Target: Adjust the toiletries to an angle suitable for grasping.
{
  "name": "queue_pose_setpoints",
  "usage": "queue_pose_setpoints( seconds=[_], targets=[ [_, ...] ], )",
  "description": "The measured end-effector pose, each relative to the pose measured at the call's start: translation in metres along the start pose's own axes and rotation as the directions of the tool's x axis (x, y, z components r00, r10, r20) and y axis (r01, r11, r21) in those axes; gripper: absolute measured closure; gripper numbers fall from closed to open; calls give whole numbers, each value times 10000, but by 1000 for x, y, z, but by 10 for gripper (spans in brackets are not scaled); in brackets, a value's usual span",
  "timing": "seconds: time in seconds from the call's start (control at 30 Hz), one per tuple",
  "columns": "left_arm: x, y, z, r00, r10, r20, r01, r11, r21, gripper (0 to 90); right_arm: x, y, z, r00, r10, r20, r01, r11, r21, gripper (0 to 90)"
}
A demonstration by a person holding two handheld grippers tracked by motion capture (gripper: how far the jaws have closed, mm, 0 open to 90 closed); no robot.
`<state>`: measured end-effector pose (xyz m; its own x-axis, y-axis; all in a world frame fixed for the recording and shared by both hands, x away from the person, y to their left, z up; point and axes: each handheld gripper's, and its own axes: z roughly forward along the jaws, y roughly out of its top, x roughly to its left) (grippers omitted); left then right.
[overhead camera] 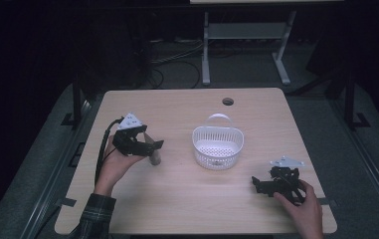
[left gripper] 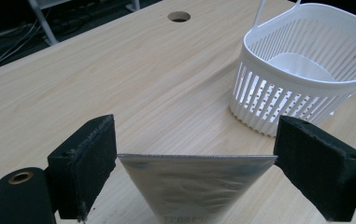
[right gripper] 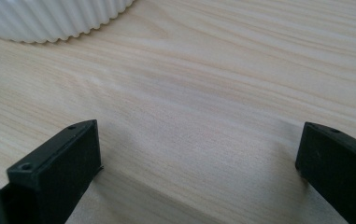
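Left gripper (overhead camera: 144, 144) fingers (left gripper: 84, 170) clamp tube (left gripper: 199, 186) by crimped end, above bench (overhead camera: 187, 199) left of basket (overhead camera: 218, 147); carry level over rim, then release; right gripper (overhead camera: 264, 185) fingers wide open, empty

One white basket (overhead camera: 218, 145); one silver tube (left gripper: 199, 186); two grippers, left (overhead camera: 144, 144), right (overhead camera: 259, 185); one table (overhead camera: 187, 199).

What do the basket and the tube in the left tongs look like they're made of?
Basket: white moulded plastic, judging by its slotted walls and thin handle. Tube: silvery, seemingly soft plastic or foil laminate, with a flat crimped end held between the left tongs.
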<state>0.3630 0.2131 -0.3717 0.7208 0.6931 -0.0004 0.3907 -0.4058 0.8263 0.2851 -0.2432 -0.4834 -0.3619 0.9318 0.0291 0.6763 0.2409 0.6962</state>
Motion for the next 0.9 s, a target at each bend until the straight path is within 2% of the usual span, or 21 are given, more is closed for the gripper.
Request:
queue_pose_setpoints(
  seconds=[0.47, 0.6, 0.9],
  targets=[
    [1, -3, 9, 9998, -34, 195, 27, 9993, 374, 140, 0, 0, 0, 10000, 9, 8, -9, 10000, -3, 0],
    [1, -3, 10, 9999, -60, 138, 54, 9992, 399, 144, 0, 0, 0, 10000, 9, 8, -9, 10000, -3, 0],
    [0, -3, 9, 10000, 17, 25, -18, 9993, 378, 238, 0, 0, 0, 10000, 16, 9, -16, 10000, 3, 0]
  ],
)
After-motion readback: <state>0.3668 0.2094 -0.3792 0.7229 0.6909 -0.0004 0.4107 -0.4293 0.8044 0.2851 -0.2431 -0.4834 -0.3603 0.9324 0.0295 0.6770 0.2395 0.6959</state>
